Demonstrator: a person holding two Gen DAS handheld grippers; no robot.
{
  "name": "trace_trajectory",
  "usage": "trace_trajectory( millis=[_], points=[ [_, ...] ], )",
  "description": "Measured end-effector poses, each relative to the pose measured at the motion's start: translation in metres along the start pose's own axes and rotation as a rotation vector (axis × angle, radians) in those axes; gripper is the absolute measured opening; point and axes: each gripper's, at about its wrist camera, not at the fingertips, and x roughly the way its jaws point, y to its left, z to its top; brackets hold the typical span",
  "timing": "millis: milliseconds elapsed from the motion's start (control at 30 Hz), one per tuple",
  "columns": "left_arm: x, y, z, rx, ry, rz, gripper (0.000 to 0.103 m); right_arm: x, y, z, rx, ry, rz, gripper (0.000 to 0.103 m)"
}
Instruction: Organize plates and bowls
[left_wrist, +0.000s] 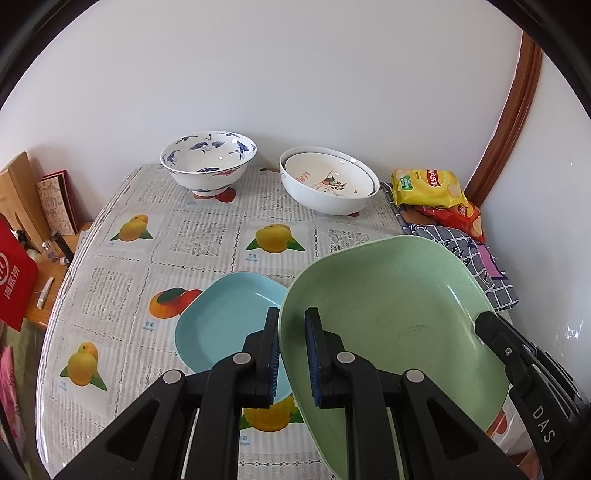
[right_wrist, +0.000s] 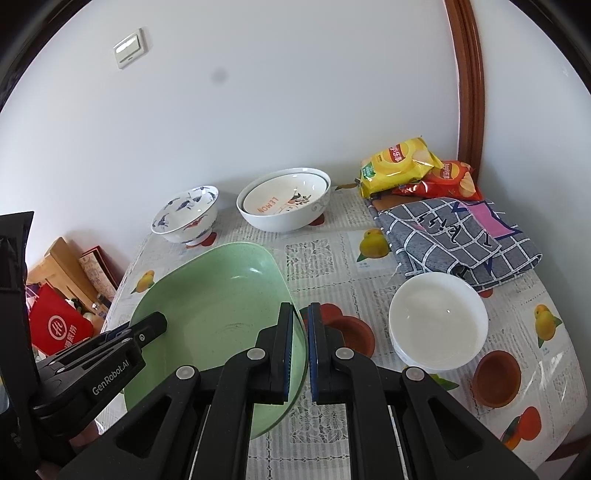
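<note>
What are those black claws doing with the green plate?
A person is tidying dishes with two hand-held grippers. The left gripper and the right gripper each pinch one rim of the green plate, holding it tilted above the table. A blue plate lies beside and partly below it. Bowls wait by the wall.

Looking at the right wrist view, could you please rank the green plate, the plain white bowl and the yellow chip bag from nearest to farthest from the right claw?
1. Green plate: its rim sits between the right claw fingers, to the left.
2. Plain white bowl: on the table, to the right.
3. Yellow chip bag: far right, by the wall.
</note>
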Motion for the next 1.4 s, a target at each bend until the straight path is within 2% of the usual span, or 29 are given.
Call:
trace_trajectory(
  millis=[1400],
  points=[
    [-0.009,0.038,-0.002,-0.060,-0.014,0.038,0.013,0.007,0.042,-0.002,-0.056,0.012,0.035,0.008]
  ],
)
